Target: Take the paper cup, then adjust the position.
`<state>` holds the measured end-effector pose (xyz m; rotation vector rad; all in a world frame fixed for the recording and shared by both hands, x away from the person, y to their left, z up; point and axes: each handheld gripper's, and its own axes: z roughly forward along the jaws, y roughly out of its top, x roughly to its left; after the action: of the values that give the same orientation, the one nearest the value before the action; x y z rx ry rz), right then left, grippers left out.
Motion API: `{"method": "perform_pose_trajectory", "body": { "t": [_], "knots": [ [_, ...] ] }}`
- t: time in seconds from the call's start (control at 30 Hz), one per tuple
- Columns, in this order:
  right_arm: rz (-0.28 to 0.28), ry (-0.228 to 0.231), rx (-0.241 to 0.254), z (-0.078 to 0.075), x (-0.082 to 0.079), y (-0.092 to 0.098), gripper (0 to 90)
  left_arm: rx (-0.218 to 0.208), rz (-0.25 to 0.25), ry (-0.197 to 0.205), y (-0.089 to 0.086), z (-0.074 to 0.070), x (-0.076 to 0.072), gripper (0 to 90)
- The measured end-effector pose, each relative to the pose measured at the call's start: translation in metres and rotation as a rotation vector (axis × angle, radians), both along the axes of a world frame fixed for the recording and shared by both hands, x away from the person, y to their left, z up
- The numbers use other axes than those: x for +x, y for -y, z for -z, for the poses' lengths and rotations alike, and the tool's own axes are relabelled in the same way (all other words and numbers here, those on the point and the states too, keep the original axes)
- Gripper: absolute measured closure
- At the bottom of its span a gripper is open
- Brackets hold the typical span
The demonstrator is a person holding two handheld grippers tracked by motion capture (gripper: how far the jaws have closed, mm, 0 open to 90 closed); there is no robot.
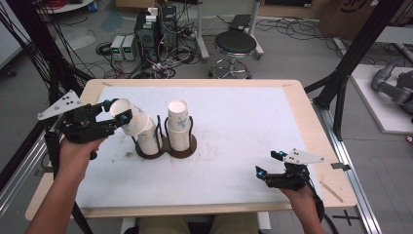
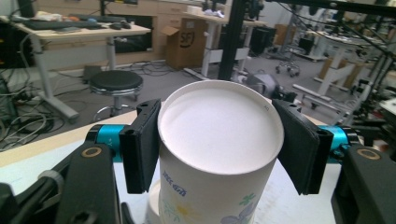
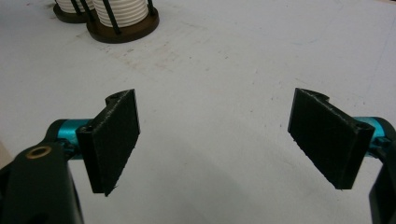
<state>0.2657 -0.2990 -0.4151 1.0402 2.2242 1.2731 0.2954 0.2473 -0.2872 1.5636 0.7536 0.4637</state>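
A white paper cup [image 1: 129,117] with a flower print is clamped, closed end up and tilted to the left, in my left gripper [image 1: 117,110]. In the left gripper view both black pads [image 2: 140,144] press on the sides of the cup [image 2: 219,135]. Its lower end is at the top of the left cup stack [image 1: 150,140]; I cannot tell whether the two still nest. A taller stack [image 1: 179,124] stands upright beside it. Both stacks sit in a dark wire-post holder [image 1: 190,146]. My right gripper [image 1: 269,163] rests open near the table's front right, nothing between its jaws [image 3: 217,140].
The white mat [image 1: 234,126] covers a wooden table [image 1: 311,131]. A wooden stick [image 1: 331,191] lies at the front right edge. A black stool [image 1: 235,46] and boxes with cables [image 1: 151,34] stand on the floor beyond. The stack bases [image 3: 122,18] show far off in the right gripper view.
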Motion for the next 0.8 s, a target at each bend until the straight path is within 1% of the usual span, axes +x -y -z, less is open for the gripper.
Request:
{"method": "perform_pose_trajectory", "body": {
  "t": [0.03, 0.07, 0.13, 0.17, 0.23, 0.27, 0.3, 0.33, 0.37, 0.4, 0.43, 0.47, 0.57, 0.6, 0.63, 0.67, 0.7, 0.73, 0.77, 0.8],
  "knots": [
    [0.000, -0.007, 0.003, 0.000, 0.000, -0.001, 17.1, 0.000, 0.000, 0.000, 0.000, 0.000, 0.000, 36.3],
    [-0.005, -0.004, 0.005, 0.000, 0.000, -0.001, 17.1, 0.004, 0.021, 0.003, 0.003, 0.002, -0.002, 36.3],
    [-0.010, -0.007, 0.006, 0.000, 0.000, -0.002, 17.1, -0.001, 0.038, 0.003, 0.008, 0.005, -0.004, 36.2],
    [-0.010, -0.007, 0.006, 0.000, 0.000, -0.002, 17.1, -0.001, 0.038, 0.003, 0.008, 0.005, -0.004, 36.2],
    [-0.021, -0.001, 0.008, -0.001, 0.000, -0.003, 17.1, -0.002, 0.057, 0.003, 0.012, 0.007, -0.006, 36.2],
    [-0.031, -0.001, 0.018, -0.002, -0.001, -0.004, 17.0, -0.004, 0.084, 0.003, 0.017, 0.010, -0.007, 36.2],
    [-0.031, -0.001, 0.018, -0.002, -0.001, -0.004, 17.0, -0.004, 0.084, 0.003, 0.017, 0.010, -0.007, 36.2],
    [-0.043, 0.004, 0.030, -0.002, -0.001, -0.006, 17.1, -0.006, 0.100, 0.003, 0.020, 0.011, -0.008, 36.2],
    [-0.043, 0.004, 0.030, -0.002, -0.001, -0.006, 17.1, -0.003, 0.112, 0.001, 0.023, 0.012, -0.009, 36.2],
    [-0.057, 0.004, 0.043, -0.003, -0.002, -0.007, 17.1, 0.002, 0.124, 0.001, 0.026, 0.013, -0.009, 36.2],
    [-0.057, 0.004, 0.043, -0.003, -0.002, -0.007, 17.1, 0.004, 0.135, -0.002, 0.029, 0.015, -0.010, 36.2],
    [-0.074, 0.003, 0.046, -0.003, -0.003, -0.009, 17.1, 0.006, 0.150, -0.003, 0.032, 0.016, -0.011, 36.2],
    [-0.089, 0.004, 0.047, -0.003, -0.003, -0.012, 17.0, 0.023, 0.191, -0.005, 0.043, 0.021, -0.012, 36.2],
    [-0.105, 0.006, 0.055, -0.004, -0.003, -0.014, 17.1, 0.034, 0.217, -0.008, 0.050, 0.024, -0.013, 36.2],
    [-0.105, 0.006, 0.055, -0.004, -0.003, -0.014, 17.1, 0.034, 0.217, -0.008, 0.050, 0.024, -0.013, 36.2],
    [-0.125, 0.005, 0.068, -0.005, -0.005, -0.017, 17.1, 0.042, 0.229, -0.007, 0.054, 0.026, -0.014, 36.2],
    [-0.125, 0.005, 0.068, -0.005, -0.005, -0.017, 17.1, 0.049, 0.241, -0.008, 0.058, 0.028, -0.014, 36.2],
    [-0.163, 0.002, 0.077, -0.007, -0.005, -0.020, 17.1, 0.052, 0.251, -0.009, 0.061, 0.029, -0.015, 36.1],
    [-0.163, 0.002, 0.077, -0.007, -0.005, -0.020, 17.1, 0.054, 0.259, -0.011, 0.065, 0.031, -0.015, 36.1],
    [-0.189, 0.002, 0.079, -0.008, -0.006, -0.024, 17.1, 0.061, 0.275, -0.009, 0.072, 0.034, -0.016, 36.1]
  ]
}}
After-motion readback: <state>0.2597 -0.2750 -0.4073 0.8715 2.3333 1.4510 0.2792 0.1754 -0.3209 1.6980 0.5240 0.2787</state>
